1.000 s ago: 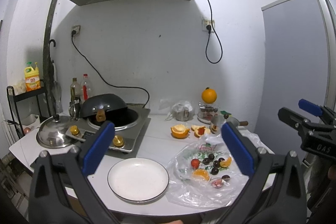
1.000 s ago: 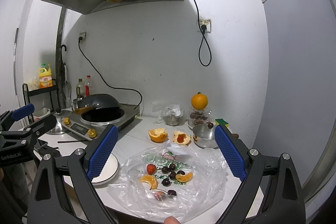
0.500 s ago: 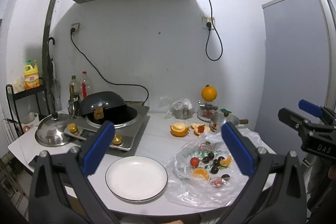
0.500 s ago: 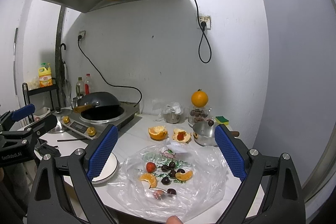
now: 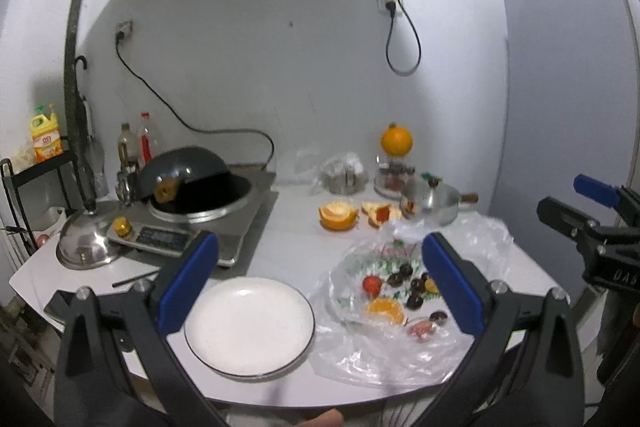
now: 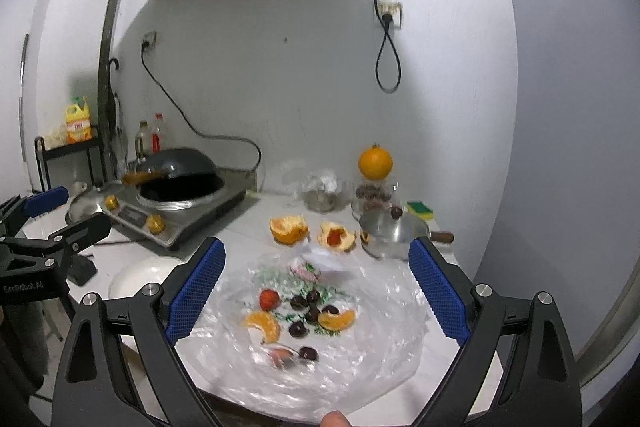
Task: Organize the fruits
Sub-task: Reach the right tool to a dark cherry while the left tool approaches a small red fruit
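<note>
Stage: start, as judged; nothing sorted yet.
Plate [image 5: 248, 323]: white, bare, at the front edge of the counter [image 5: 288, 227], just left of the bag.
Bag [image 6: 360, 359]: clear plastic, spread flat, with the loose fruit lying on it.
Strawberry [image 6: 269, 299]: on the bag, toward its left.
Orange segments: one [image 6: 264, 325] front left on the bag, another [image 6: 337, 319] further right.
Cherries [image 6: 312, 307]: several dark ones, scattered between the segments, one [image 6: 309, 353] nearer the front beside a blurred pinkish piece.
Peels [image 6: 289, 228]: two opened orange skins behind the bag, the right one [image 6: 337, 235] with something red in it.
Whole orange [image 6: 375, 163]: perched on a jar at the back, well apart from the plate.
Pot [image 6: 394, 233]: small steel one right of the peels, a cherry on its rim.
Left gripper [image 5: 320, 279]: spread wide, holding nothing, above the plate and the bag's left side.
Right gripper [image 6: 316, 291]: spread wide, holding nothing, aimed at the fruit on the bag.
Done: nothing visible on the plate.
Left: every piece still to be lifted off the bag; plate the likely destination, though only a guess.
Risk: slippery film may drag or bunch under a pinch; soft fruit likely to bruise under a hard squeeze.
</note>
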A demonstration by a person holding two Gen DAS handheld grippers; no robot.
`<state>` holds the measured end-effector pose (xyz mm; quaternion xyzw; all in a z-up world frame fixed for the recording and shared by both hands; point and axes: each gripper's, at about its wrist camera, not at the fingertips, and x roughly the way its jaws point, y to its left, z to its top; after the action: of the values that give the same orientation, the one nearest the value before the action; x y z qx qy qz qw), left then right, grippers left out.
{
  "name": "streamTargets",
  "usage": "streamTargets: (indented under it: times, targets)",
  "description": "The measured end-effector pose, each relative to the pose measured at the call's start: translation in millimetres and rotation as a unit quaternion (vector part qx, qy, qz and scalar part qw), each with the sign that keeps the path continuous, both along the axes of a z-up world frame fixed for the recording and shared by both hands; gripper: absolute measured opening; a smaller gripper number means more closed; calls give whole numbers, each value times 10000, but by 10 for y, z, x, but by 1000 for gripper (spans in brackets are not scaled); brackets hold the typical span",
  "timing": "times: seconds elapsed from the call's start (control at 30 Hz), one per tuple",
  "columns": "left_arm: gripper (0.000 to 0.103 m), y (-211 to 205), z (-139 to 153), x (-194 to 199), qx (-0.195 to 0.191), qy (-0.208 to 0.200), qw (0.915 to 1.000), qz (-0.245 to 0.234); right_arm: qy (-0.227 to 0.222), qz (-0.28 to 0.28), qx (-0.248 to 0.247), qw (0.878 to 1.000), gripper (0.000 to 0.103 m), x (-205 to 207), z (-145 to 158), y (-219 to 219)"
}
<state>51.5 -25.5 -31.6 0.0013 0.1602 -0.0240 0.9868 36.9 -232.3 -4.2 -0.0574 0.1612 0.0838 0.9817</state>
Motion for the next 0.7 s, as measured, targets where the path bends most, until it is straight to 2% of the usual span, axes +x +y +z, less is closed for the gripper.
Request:
streamTargets:
  times: [0.27,0.33,0.47,0.53,0.6,0.7]
  targets:
    - [102,-191,-363,356,207,508,9984,-135,620,105,-103,9980,94,364,-398,-166]
    - [102,-241,-432,433,251,595,9978,-171,813,163,-148,9964,81,467,-505,-187]
    - [102,-328,-572,575,323,800,9960,-243,1138,289,-166,9929,70,629,-711,-237]
    - [102,-383,-654,651,388,923,9946,-280,1333,362,-146,9903,57,718,-829,-254]
    - [102,-421,-716,714,423,1007,9936,-297,1547,456,-127,9868,50,829,-961,-254]
    - [102,-463,-810,806,450,1140,9920,-317,1765,586,-136,9825,48,963,-1124,-221]
